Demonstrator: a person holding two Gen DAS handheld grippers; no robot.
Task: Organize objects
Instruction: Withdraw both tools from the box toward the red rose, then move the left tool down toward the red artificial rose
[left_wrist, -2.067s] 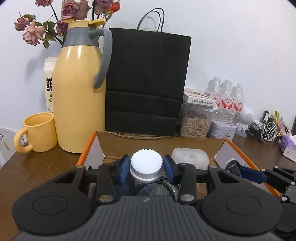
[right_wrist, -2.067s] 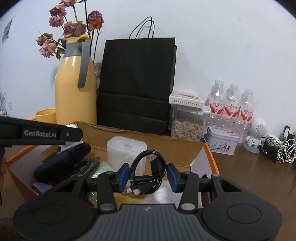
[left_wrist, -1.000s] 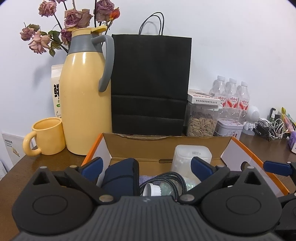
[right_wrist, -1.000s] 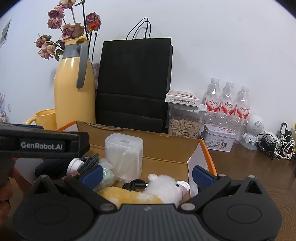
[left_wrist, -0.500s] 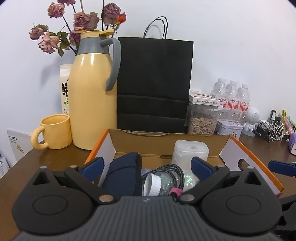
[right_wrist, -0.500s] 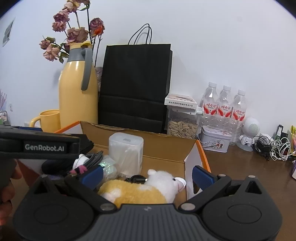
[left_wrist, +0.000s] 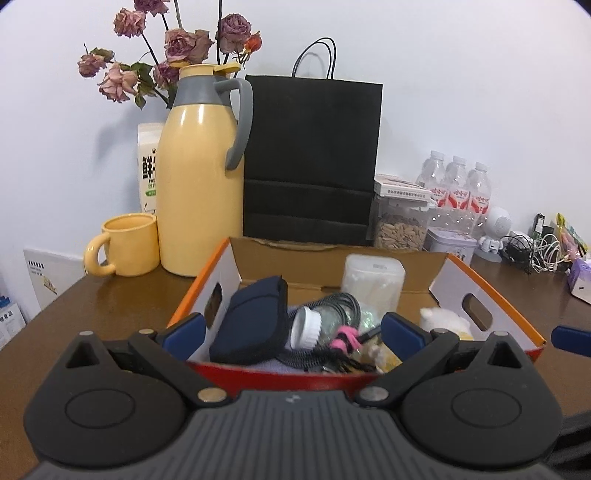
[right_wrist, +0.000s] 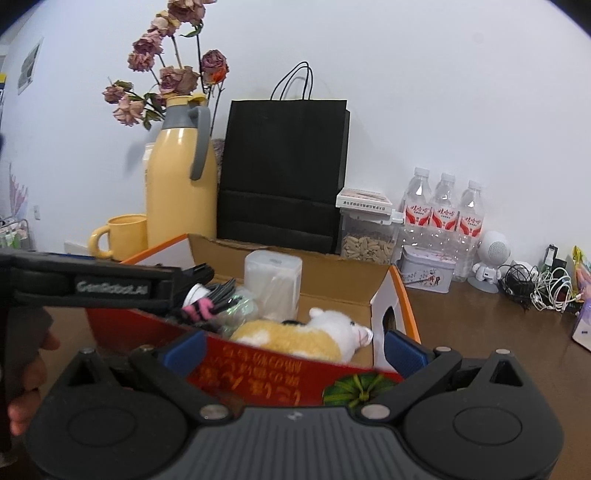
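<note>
Cardboard box (left_wrist: 334, 260) holds one pouch (left_wrist: 251, 319), one plush (right_wrist: 295, 334); both grippers (left_wrist: 291, 328) (right_wrist: 293, 349) gape wide, empty.

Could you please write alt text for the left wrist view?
An open left tool hovers empty before a cardboard box holding a navy pouch, a capped bottle, cables and a plush toy. Behind stand a yellow jug, a mug and a black bag.

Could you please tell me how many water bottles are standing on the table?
3: the water bottles stand side by side against the wall, right of the seed jar and behind the small tin. More could be hidden behind them.
</note>
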